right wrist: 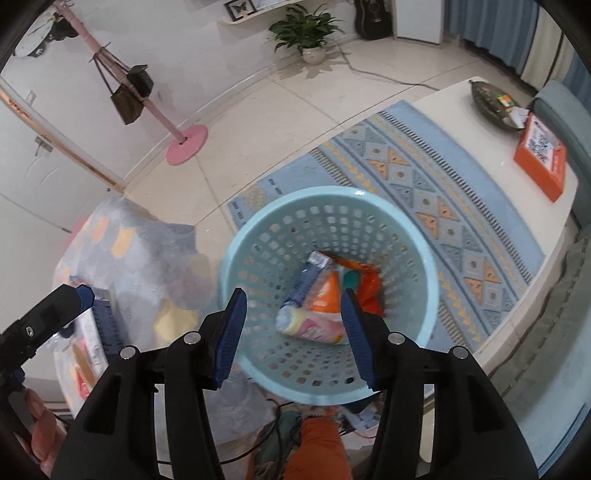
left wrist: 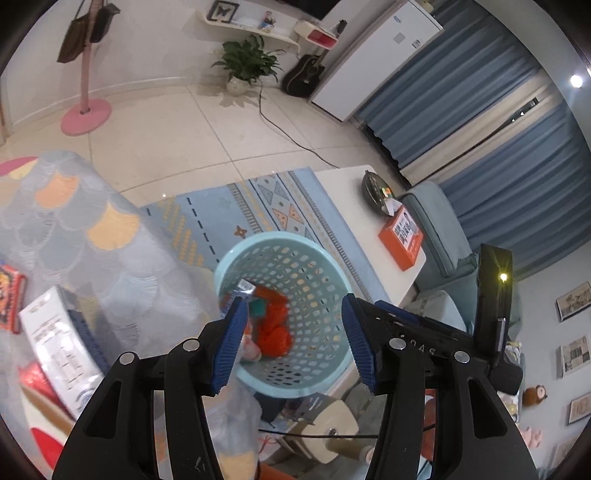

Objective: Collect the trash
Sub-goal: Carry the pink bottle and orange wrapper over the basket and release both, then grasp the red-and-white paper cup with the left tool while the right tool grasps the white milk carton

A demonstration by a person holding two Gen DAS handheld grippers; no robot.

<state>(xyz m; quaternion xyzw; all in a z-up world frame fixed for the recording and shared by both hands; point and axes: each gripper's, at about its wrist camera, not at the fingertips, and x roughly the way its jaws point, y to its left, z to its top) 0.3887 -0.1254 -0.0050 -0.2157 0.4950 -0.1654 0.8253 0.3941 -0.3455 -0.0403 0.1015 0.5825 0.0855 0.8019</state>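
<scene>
A light-blue perforated basket [left wrist: 325, 266] stands on the rug; it also shows in the right wrist view [right wrist: 266, 229]. Inside it lie an orange wrapper [left wrist: 275, 328] and other packets: an orange bag [right wrist: 364, 275] and a pink and blue packet [right wrist: 314, 325]. My left gripper [left wrist: 291, 343] is open and empty above the basket's near rim. My right gripper [right wrist: 293, 332] is open and empty right over the basket. A white box [left wrist: 55, 339] and a red packet [left wrist: 11, 295] lie on the cloth-covered table [left wrist: 74, 221] at the left.
A white coffee table [right wrist: 498, 147] holds an orange box [right wrist: 541, 155] and a dark dish [right wrist: 487, 99]. A patterned blue rug [right wrist: 424, 184] lies under the basket. A pink coat stand [right wrist: 184, 147], a potted plant [right wrist: 306, 29] and a guitar [left wrist: 304, 74] stand by the far wall.
</scene>
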